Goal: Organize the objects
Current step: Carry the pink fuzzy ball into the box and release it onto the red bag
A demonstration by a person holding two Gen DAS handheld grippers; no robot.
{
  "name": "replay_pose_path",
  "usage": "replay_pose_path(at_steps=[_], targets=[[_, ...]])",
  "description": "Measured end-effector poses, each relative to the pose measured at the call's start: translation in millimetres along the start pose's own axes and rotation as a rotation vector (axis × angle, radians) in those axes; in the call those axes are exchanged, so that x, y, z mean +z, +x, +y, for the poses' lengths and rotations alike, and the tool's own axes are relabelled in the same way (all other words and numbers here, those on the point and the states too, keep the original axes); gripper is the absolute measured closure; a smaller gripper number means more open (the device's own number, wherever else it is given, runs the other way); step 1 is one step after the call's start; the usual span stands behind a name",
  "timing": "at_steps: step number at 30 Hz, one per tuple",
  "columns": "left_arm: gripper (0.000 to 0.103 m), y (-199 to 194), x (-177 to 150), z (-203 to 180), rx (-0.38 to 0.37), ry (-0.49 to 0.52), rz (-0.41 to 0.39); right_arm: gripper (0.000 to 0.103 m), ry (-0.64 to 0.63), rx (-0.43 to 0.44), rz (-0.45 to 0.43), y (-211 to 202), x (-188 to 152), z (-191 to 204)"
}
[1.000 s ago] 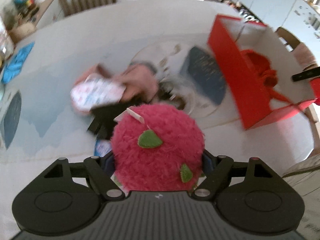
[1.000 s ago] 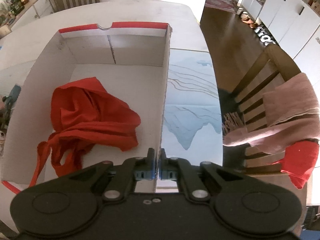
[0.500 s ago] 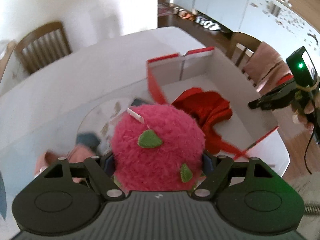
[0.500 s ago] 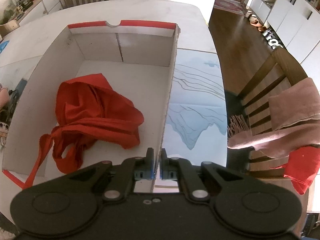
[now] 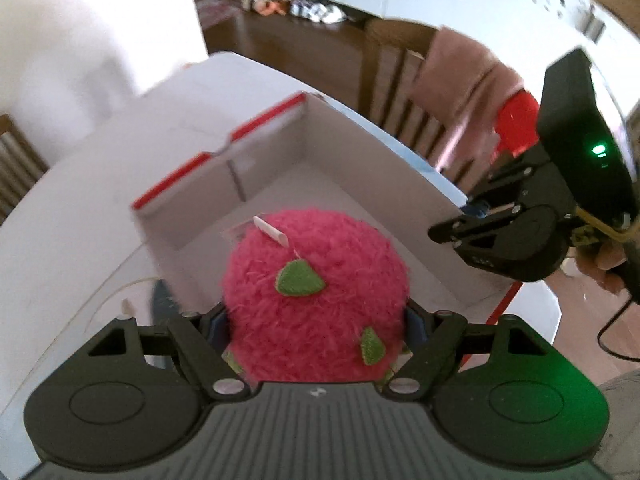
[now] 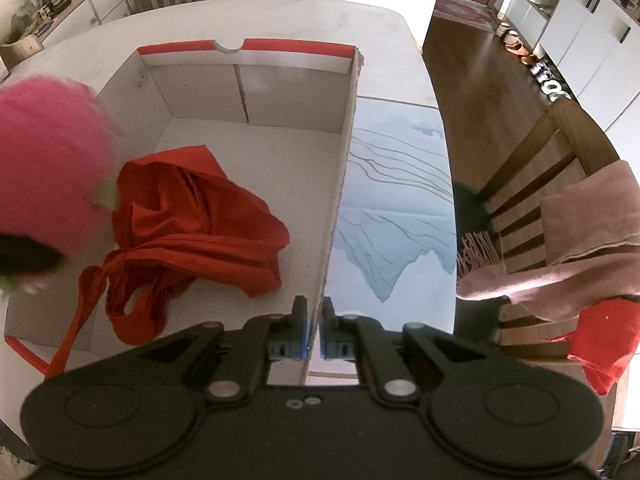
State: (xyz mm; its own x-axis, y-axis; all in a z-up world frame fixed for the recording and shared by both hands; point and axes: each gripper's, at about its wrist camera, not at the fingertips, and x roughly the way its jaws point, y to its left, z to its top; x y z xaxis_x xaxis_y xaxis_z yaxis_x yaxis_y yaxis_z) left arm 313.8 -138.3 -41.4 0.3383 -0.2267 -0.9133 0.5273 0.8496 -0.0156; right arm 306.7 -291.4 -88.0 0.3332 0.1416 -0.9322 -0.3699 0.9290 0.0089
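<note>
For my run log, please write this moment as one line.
left gripper: shut on pink plush ball | right gripper: shut on box wall | red cloth: inside box

Bright daylight washes out the white table (image 6: pixel 280 16) at the far end. Motion blur smears the pink plush ball (image 6: pixel 48 152) and background chairs; fisheye distortion bends every edge.
</note>
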Motion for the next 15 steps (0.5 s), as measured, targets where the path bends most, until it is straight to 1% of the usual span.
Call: replay_pose_path(at_steps=[3,7,11,15], targets=[[0.023,21.9,8.1,-8.4,0.01,0.037,0.043,0.098,-0.001,0.003,0.001,0.4,0.0,-0.7],[0.023,51.8,13.0,-10.2,-0.024,0.034,0.102,0.098,0.001,0.007,0.003,1.1,0.5,-1.6],[0.023,74.7,12.8,-13.2,0.013,0.048,0.137,0.098,-0.002,0.006,0.004,1.6,1.0,-0.7],[0.023,91.4,13.6,-11.6,0.025,0.046,0.152,0.098,0.002,0.009,0.005,2.4,1.3,-1.0]])
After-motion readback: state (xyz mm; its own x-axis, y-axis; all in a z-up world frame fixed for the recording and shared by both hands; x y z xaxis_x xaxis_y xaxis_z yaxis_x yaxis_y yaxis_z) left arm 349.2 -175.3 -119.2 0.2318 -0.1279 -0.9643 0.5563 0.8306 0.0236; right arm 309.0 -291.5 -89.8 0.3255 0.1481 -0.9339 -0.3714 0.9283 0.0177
